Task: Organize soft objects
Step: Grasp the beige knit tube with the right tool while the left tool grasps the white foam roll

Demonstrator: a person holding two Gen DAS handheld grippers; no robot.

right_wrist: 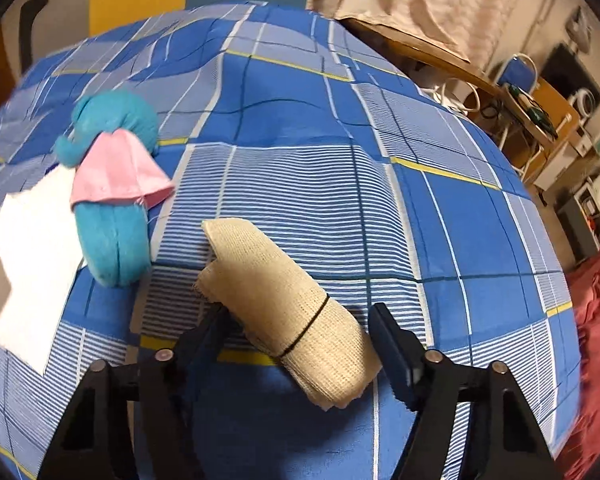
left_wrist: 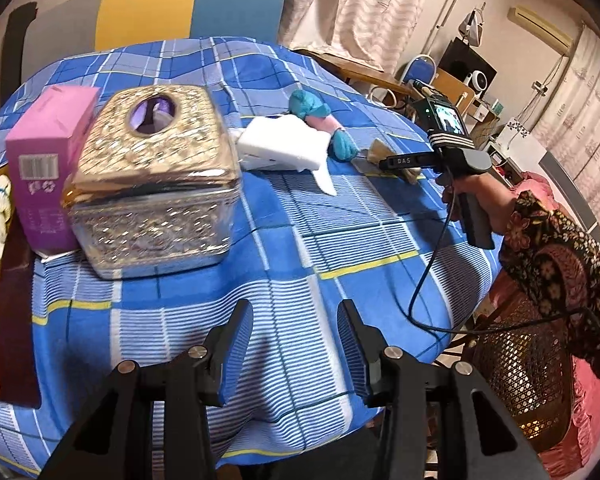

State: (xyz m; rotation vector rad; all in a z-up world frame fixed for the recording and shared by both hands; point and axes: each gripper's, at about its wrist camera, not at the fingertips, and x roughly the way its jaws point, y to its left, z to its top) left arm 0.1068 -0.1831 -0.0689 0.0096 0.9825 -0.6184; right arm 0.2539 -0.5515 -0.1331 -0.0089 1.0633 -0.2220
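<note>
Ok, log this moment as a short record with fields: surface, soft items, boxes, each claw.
surface: blue plaid cloth
soft items: beige rolled cloth with a black band; teal plush with pink skirt; white cloth beside the plush
boxes: gold tissue box; pink carton to its left
left claw: open, empty, above the cloth
right claw: open, jaws either side of the beige roll

We see a beige woven cloth roll (right_wrist: 288,312), bound by a thin black band, lying flat at a slant on the blue plaid counter (right_wrist: 440,216). To its left, a teal plush toy (right_wrist: 114,236) wearing a pink skirt lies on its side, touching a flat white cloth (right_wrist: 36,256) at the far left edge.
</note>
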